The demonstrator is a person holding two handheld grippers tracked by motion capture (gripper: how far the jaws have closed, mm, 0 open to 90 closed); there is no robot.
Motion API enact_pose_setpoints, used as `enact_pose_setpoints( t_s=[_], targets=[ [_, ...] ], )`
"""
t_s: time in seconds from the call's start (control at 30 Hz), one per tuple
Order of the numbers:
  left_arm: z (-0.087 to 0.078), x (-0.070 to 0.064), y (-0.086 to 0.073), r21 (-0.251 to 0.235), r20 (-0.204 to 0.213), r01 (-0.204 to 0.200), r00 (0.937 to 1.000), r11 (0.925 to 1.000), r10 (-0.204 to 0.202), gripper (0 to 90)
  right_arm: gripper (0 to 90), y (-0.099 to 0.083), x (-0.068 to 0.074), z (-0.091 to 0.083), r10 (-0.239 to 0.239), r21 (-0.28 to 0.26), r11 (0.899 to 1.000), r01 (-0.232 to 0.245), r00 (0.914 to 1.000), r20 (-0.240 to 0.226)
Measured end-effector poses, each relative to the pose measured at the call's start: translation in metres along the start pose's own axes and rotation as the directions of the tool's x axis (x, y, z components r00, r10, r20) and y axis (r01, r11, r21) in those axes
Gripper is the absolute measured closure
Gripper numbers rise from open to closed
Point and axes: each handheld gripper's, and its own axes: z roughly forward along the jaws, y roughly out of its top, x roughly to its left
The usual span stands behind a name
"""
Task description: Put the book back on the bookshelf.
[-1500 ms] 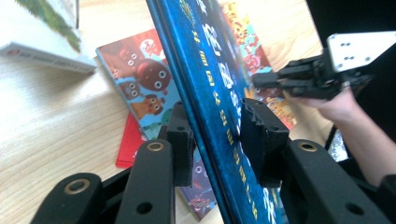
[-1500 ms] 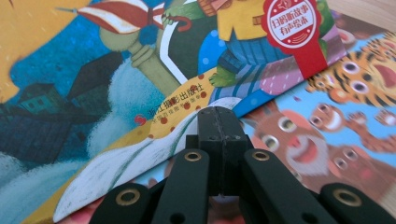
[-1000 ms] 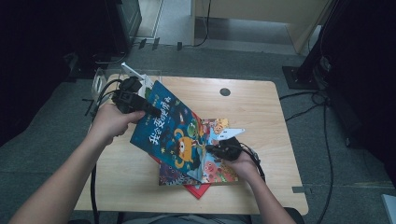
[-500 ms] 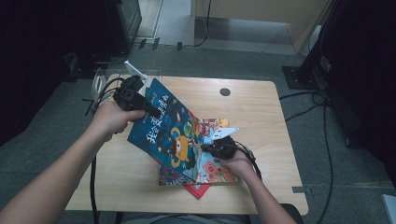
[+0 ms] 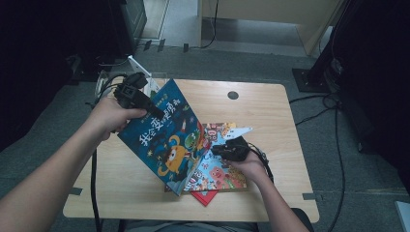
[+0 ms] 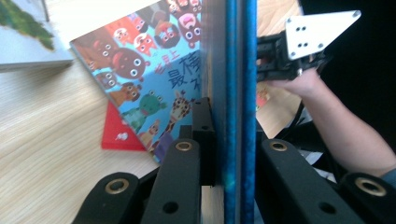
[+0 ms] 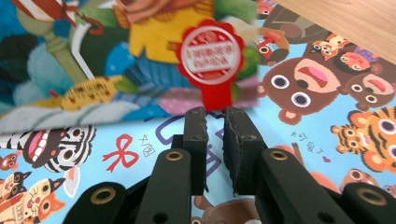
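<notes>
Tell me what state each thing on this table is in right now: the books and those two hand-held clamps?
Dark blue book: tilted up off the pile, one edge clamped.
Animal-cover book: flat on the table, closed.
Red book: flat, at the bottom of the pile.
Left gripper: shut on the dark blue book.
Right gripper: jaws nearly together, holding nothing, over the animal-cover book.

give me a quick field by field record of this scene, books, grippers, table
held book: dark blue picture book, tilted up off the stack
left gripper: jaws shut on the dark blue picture book's upper edge
right gripper: jaws nearly closed, low over the animal-faces book, nothing seen between them
stack: animal-faces book lying flat on a red book
other book: pale book near the table's far left corner
surface: wooden table
</notes>
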Motion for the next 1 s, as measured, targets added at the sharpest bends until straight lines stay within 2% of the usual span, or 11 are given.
enact_pose_setpoints(
  t_s=[0.2, 0.27, 0.37, 0.6, 0.7, 0.8, 1.0],
  targets=[
    [-0.018, 0.008, -0.011, -0.031, -0.026, 0.024, 0.9994, 0.9992, -0.025, 83.5, 74.3, 0.001, -0.001, 0.001, -0.009, -0.005, 1.0, 0.01, 0.9999, 0.009],
    [-0.024, 0.01, -0.015, -0.038, -0.038, 0.033, 0.9987, 0.9987, -0.034, 83.5, 69.9, 0.001, -0.001, 0.002, -0.014, -0.012, 1.0, 0.014, 0.9998, 0.015],
    [-0.035, 0.013, -0.022, -0.045, -0.051, 0.032, 0.9981, 0.9985, -0.034, 83.1, 65.9, 0.003, -0.002, 0.004, -0.023, -0.019, 1.0, 0.024, 0.999, 0.037],
    [-0.06, 0.025, -0.044, -0.097, -0.049, 0.068, 0.9961, 0.9929, -0.073, 83.1, 64.4, 0.007, -0.005, 0.008, -0.005, -0.013, 1.0, 0.006, 0.9992, 0.039],
    [-0.068, 0.028, -0.053, -0.122, -0.066, 0.079, 0.994, 0.9894, -0.087, 83.0, 64.1, 0.008, -0.007, 0.009, 0.0, -0.019, 1.0, 0.001, 0.999, 0.044],
    [-0.073, 0.031, -0.061, -0.13, -0.074, 0.071, 0.9939, 0.9889, -0.082, 82.8, 63.8, 0.01, -0.01, 0.011, 0.002, -0.015, 1.0, -0.001, 0.9991, 0.041],
    [-0.084, 0.04, -0.075, -0.14, -0.086, 0.107, 0.989, 0.9843, -0.12, 82.8, 63.4, 0.013, -0.014, 0.014, 0.012, -0.018, 1.0, -0.012, 0.9989, 0.045]
  ],
)
